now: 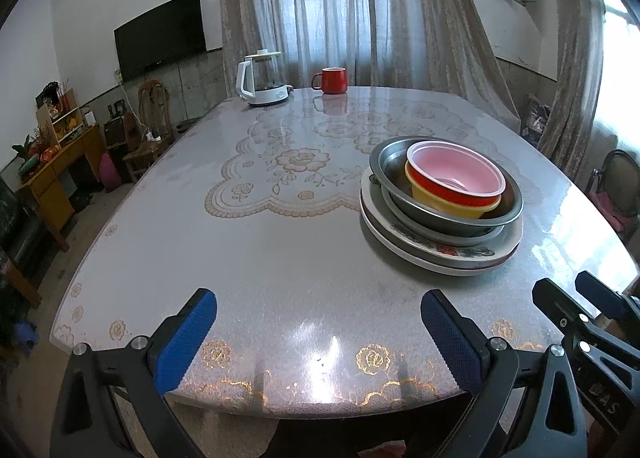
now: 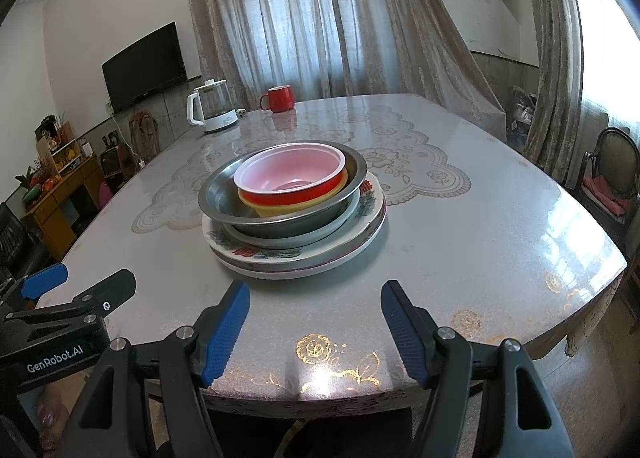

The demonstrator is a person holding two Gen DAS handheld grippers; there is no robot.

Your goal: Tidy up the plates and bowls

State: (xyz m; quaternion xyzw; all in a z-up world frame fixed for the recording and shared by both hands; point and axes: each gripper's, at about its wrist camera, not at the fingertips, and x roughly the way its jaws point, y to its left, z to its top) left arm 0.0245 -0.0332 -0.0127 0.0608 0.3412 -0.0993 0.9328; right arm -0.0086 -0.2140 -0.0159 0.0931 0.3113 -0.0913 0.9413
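Both the left gripper (image 1: 318, 338) and the right gripper (image 2: 316, 332) hang with jaws apart and empty over the near edge of the surface (image 2: 460, 258). The stack (image 2: 294, 214), with the red bowl (image 2: 294, 178) nested on top, sits just ahead of the right jaws. I'd lift that bowl by its rim, squarely, so the rest stays put.

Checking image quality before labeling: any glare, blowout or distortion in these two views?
Left wrist: fisheye bends the table edge; glare patch near the front edge; window at right blown out. Right wrist: same barrel distortion; glare on the near edge and right side of the table; bowl stack sharp.
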